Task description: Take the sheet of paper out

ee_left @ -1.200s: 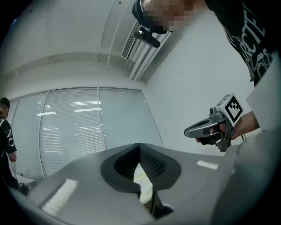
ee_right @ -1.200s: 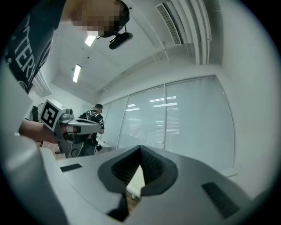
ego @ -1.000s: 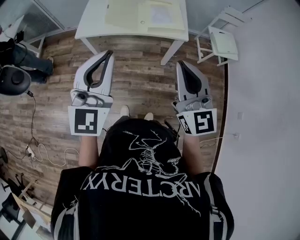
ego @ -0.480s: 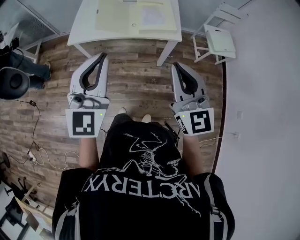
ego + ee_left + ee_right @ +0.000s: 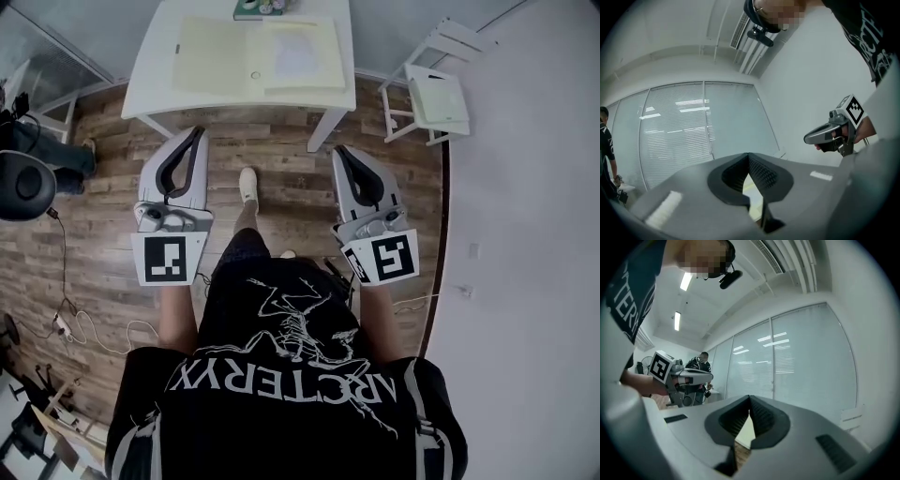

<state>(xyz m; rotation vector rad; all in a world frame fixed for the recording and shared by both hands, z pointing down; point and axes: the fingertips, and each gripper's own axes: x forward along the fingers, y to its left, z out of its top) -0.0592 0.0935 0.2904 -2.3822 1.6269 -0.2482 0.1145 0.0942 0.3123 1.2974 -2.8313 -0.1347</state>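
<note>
More of the white table (image 5: 155, 77) is seen now. A shoe (image 5: 247, 184) has been put forward between the left gripper (image 5: 194, 131) and the right gripper (image 5: 340, 151).

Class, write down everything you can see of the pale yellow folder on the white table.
The pale yellow folder lies flat and open on the white table, its two panels side by side. It looks like thin card or plastic. A paler sheet rests on its right panel. A small round mark shows near its front edge. Nothing grips it.
</note>
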